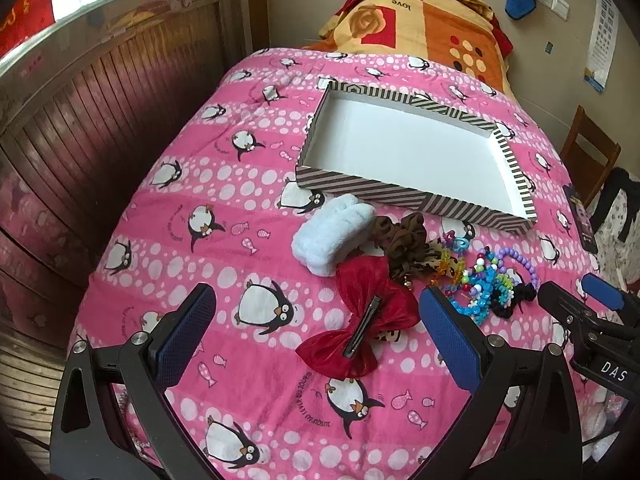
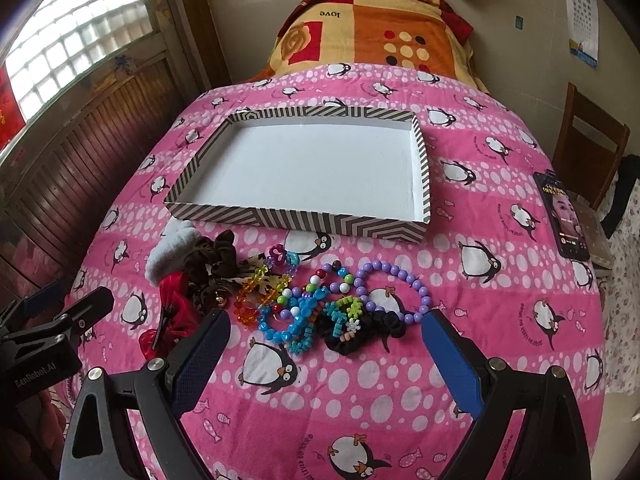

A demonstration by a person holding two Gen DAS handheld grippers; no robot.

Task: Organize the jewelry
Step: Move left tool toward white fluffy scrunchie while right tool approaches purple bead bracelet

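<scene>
Home bedroom: bed (image 2: 400,380) with pink penguin quilt, folded blanket (image 2: 372,28) at the head, wood-panelled wall (image 1: 80,120) under a window (image 2: 76,40), wooden chair (image 2: 592,144) beside, calendar (image 2: 582,12) on the wall.

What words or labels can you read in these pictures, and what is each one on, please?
"love", upside down, on the orange blanket.
"DAS" on the right gripper.
"GenRobot.AI", roughly, on the left gripper.
Ring of print on the pink penguin quilt: not legible.
Phone and wall poster: too small.
</scene>
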